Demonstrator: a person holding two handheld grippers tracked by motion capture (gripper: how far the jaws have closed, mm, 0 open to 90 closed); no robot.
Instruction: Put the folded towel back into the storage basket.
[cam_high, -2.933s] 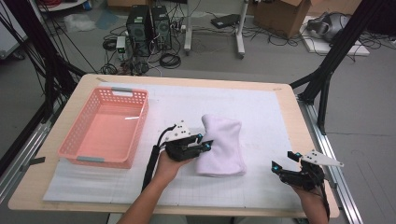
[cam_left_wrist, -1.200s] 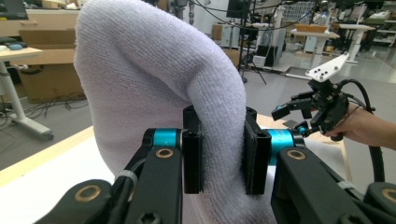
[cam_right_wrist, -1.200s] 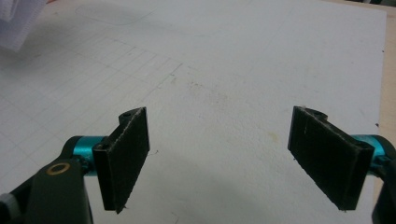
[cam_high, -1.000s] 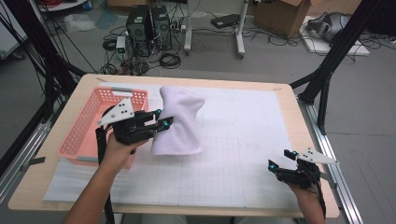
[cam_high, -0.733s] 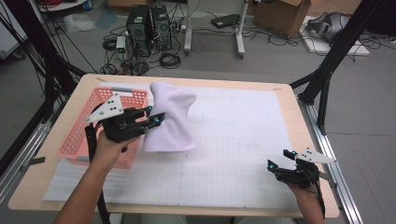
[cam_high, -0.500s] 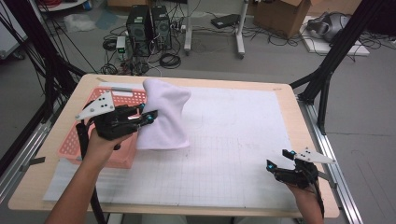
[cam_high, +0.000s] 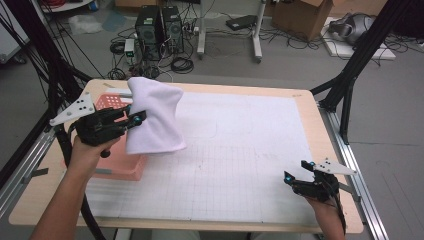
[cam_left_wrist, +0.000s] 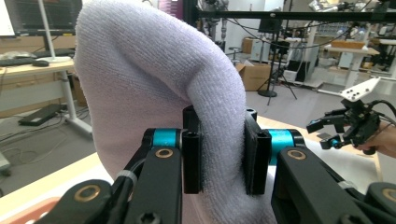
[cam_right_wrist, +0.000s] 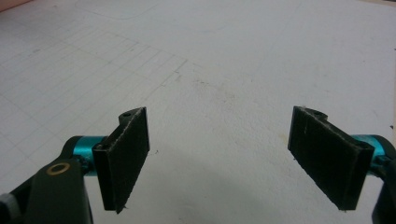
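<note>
A folded white towel (cam_high: 154, 119) hangs in the air at the table's left, over the right edge of the pink basket (cam_high: 126, 167). My left gripper (cam_high: 134, 117) is shut on it; in the left gripper view both black pads pinch the thick fold of the towel (cam_left_wrist: 159, 93), which drapes over the left gripper (cam_left_wrist: 219, 154) and hides most of what lies ahead. My right gripper (cam_high: 294, 178) rests low near the table's front right corner. The right gripper (cam_right_wrist: 219, 158) stands open there, with only the white gridded mat (cam_right_wrist: 210, 60) between its jaws.
The white gridded mat (cam_high: 240, 150) covers most of the wooden table (cam_high: 310, 105). Black frame legs (cam_high: 350, 75) stand off the right edge, and computers and cables (cam_high: 160, 30) lie on the floor beyond the far edge. The right hand's gripper (cam_left_wrist: 348, 123) appears far off in the left gripper view.
The left hand has carried the towel up off the mat and leftward, until it hangs at the basket. The right gripper has stayed put at the front right.
</note>
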